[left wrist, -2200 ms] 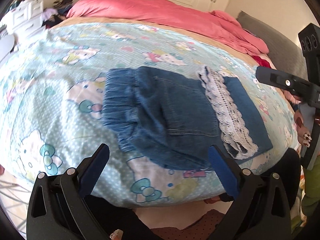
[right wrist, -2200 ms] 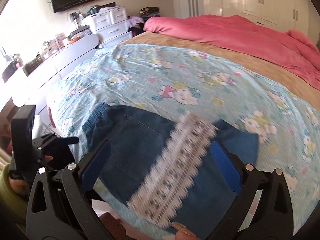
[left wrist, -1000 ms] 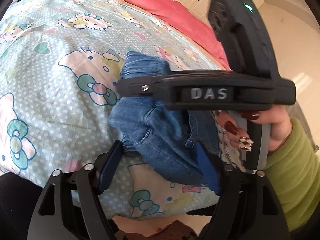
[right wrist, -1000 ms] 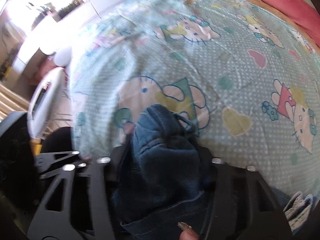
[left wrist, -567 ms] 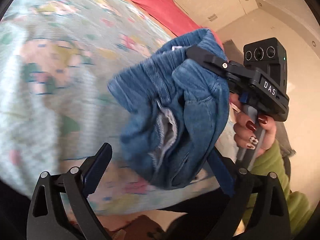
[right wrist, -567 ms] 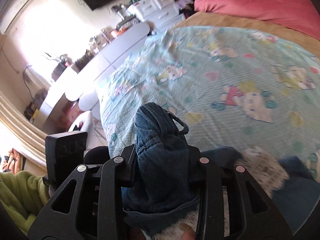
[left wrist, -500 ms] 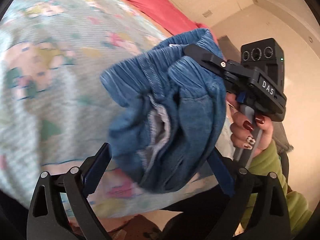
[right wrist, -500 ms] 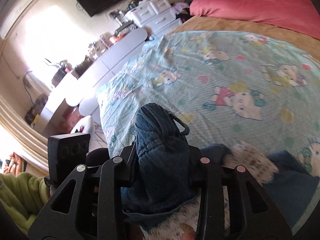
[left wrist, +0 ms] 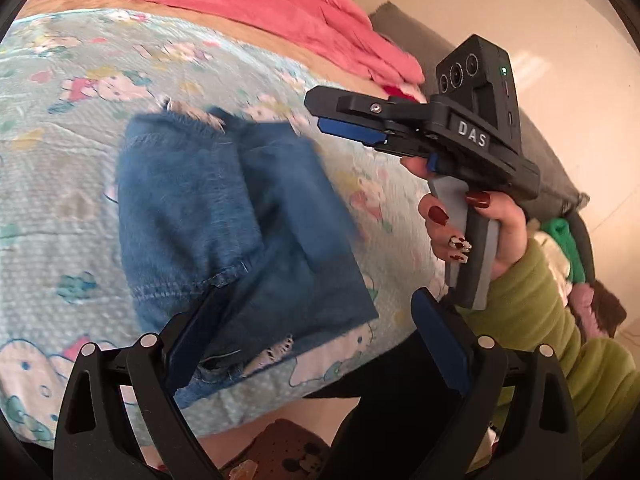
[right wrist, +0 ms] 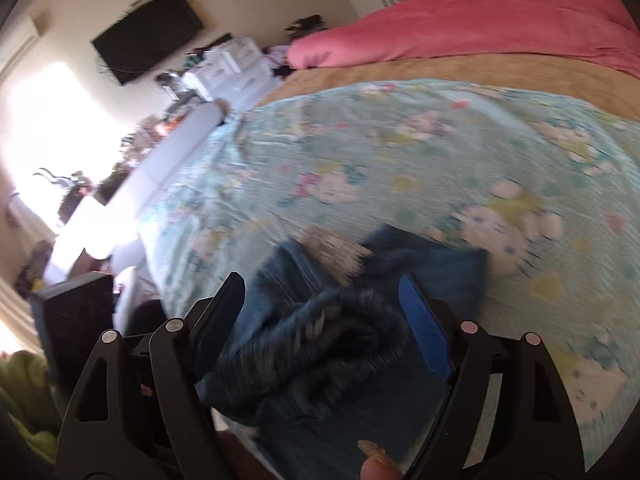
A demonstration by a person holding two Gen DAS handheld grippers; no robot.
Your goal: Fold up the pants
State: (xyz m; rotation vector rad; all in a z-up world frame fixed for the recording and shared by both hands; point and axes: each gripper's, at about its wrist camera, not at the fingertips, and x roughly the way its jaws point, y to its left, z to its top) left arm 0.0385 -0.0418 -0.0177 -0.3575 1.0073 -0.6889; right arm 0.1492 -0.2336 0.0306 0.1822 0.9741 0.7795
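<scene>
Pants (left wrist: 224, 216), blue denim with a strip of white lace at the hem, lie folded near the bed's front edge. The left gripper (left wrist: 316, 344) hangs over their near end, jaws spread wide and holding nothing. The right gripper (right wrist: 320, 320) is opening; the gathered waistband sits loosely between its pads. In the left view it is held above the bed's right edge by a hand (left wrist: 480, 224) in a green sleeve. A pale blue cartoon-print sheet (left wrist: 60, 160) covers the bed, a pink duvet (right wrist: 480, 28) farther back, then white drawers (right wrist: 232, 68) and a wall-mounted television (right wrist: 148, 36).
</scene>
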